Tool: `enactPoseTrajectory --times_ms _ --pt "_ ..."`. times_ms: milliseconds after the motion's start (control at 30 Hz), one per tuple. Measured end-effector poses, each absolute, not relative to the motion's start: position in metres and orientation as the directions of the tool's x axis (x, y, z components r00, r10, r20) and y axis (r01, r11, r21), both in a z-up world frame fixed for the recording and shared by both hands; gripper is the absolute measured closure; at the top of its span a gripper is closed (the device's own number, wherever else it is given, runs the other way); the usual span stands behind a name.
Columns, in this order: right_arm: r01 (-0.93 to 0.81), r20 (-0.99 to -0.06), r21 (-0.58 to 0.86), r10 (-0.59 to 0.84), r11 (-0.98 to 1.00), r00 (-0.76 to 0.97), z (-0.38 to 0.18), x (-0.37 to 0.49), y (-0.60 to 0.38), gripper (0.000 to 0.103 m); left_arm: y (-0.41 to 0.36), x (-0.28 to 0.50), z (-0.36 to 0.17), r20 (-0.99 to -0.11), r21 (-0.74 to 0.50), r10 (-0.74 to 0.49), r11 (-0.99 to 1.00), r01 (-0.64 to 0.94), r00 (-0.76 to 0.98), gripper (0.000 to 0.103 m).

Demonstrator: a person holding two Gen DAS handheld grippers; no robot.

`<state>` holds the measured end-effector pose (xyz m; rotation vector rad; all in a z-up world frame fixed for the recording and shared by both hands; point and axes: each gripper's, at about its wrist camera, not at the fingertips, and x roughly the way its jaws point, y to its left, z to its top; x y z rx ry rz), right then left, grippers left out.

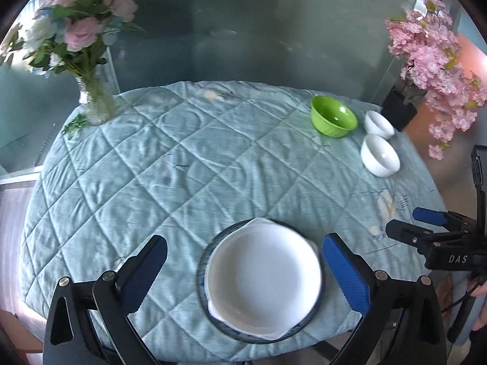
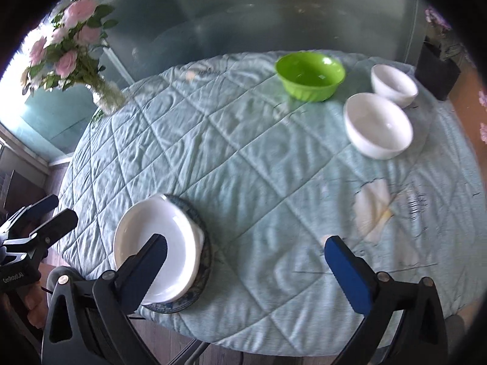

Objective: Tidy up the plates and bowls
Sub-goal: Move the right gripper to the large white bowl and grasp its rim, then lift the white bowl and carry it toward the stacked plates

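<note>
White plates (image 1: 263,279) sit stacked atop a dark blue-rimmed plate (image 1: 203,276) at the near edge of a round table w/ a quilted pale-blue cloth (image 1: 170,164); the white ones ride slightly off-centre on the dark one, and how many white pieces are in the stack can't be told. Left gripper (image 1: 243,270) hangs above the stack, jaws spread wide to either side of it, nothing between the pads. Right gripper (image 2: 246,269) is likewise wide open & empty, over bare cloth just right of the stack, its left finger crossing the white rim in its own view. Across the table, well apart from the plates: a green bowl (image 1: 333,116) and two white bowls (image 1: 380,155), the nearer one bigger, the three close together near the far right edge. By the look, plates & white bowls are glazed ceramic: stiff, slick, fairly heavy, chip-prone, so best pinched at the rim w/ one pad inside, one outside, and set down gently. Green bowl looks like plastic, prob. light & forgiving; also a rim grab. Soft cloth should cushion but may let bowls rock. Bowls not yet nested; likely next job. Beyond: glass vase of pink flowers (image 1: 91,97) at far left, black pot of pink blossoms (image 1: 398,108) off the far right side.
</note>
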<state>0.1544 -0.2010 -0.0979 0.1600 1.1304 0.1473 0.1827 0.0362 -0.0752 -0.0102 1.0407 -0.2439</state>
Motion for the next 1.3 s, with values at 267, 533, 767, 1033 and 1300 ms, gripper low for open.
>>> enactPoseTrajectory --times_ms 267,533,767,1033,1300 --pt "0.115 -0.901 0.192 0.128 0.975 0.415 -0.097 0.181 -0.288 0.0 -0.04 0.226 -0.07 -0.867 -0.184 -0.292 0.941 0.285 0.403 0.001" --pt "0.325 -0.917 0.19 0.049 0.927 0.396 -0.111 0.225 -0.39 0.0 -0.129 0.31 -0.085 -0.878 -0.286 -0.371 0.913 0.291 0.301 0.001" --pt "0.31 -0.932 0.208 0.092 0.928 0.351 -0.137 0.261 -0.401 0.008 -0.216 0.371 -0.11 -0.903 -0.261 -0.361 0.891 0.373 0.231 0.002" --pt "0.378 -0.945 0.228 0.111 0.897 0.307 -0.167 0.281 -0.422 0.071 -0.278 0.411 -0.166 -0.917 -0.325 -0.388 0.856 0.401 0.087 0.041" --pt "0.354 -0.927 0.295 0.176 0.888 0.33 -0.177 0.282 -0.422 0.096 -0.322 0.424 -0.199 -0.938 -0.292 -0.344 0.853 0.433 0.046 0.083"
